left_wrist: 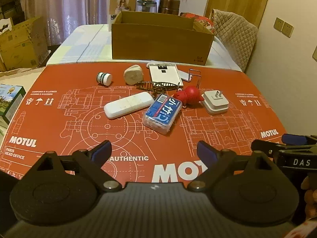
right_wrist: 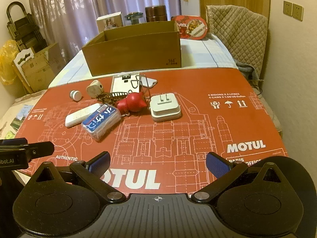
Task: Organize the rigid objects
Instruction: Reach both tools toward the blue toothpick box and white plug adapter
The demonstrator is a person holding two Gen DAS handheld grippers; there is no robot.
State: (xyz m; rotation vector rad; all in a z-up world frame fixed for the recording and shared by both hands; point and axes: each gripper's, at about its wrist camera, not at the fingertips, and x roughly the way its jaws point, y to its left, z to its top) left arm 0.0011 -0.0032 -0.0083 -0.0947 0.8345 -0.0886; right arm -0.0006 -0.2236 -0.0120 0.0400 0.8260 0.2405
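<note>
Small rigid objects, including a blue-labelled clear plastic box [left_wrist: 162, 114], lie clustered at twelve o'clock on my red printed mat [left_wrist: 59, 123]. Both my left gripper [left_wrist: 154, 151] and right gripper [right_wrist: 158, 163] gape wide, holding nothing.

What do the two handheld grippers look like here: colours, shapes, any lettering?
Both the left gripper and the right gripper are matte black, with rounded fan-shaped bases, silver pivot bolts, ribbed grey housings and blue textured fingertip pads. White lettering marks their sides.
</note>
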